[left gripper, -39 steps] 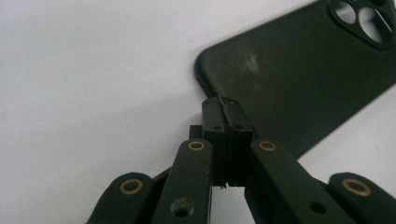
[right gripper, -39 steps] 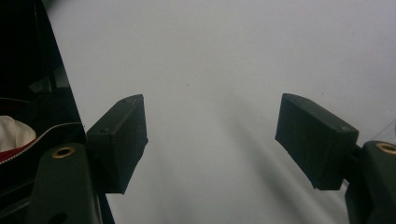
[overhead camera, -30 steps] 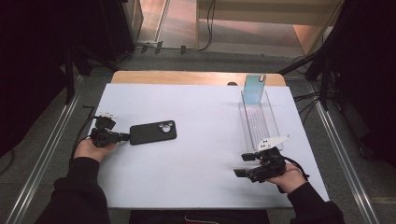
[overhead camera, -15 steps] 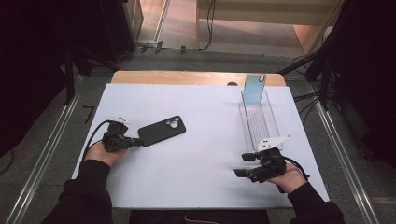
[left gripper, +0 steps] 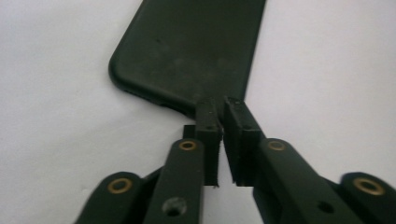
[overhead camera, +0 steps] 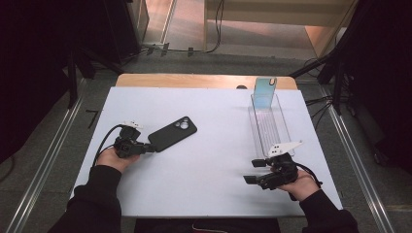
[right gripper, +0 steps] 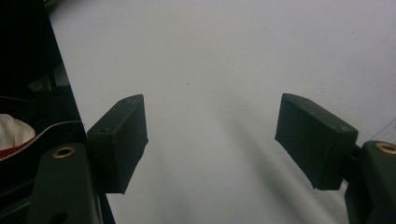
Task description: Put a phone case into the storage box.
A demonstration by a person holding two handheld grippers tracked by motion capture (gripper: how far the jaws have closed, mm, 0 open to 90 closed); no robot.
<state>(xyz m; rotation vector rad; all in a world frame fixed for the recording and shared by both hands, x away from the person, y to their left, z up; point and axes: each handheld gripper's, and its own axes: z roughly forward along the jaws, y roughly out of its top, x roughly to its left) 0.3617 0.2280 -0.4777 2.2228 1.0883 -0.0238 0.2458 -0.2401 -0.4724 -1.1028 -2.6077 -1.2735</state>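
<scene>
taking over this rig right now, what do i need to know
Left gripper: jaws have just been opening, with a narrow gap now and nothing between them; tips at the near end of the black phone.
Right gripper: jaws wide open, empty, beside the clear tray.
Black phone lies flat on the table, apart from the tray; a pale blue case stands at the tray's far end.
Done: nothing lifted yet.
Left: probably grip the phone and move it.

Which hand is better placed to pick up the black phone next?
Left. The left hand-held gripper sits at the black phone, its edge between the nearly closed jaws; the right hand-held gripper is open, far off.
</scene>
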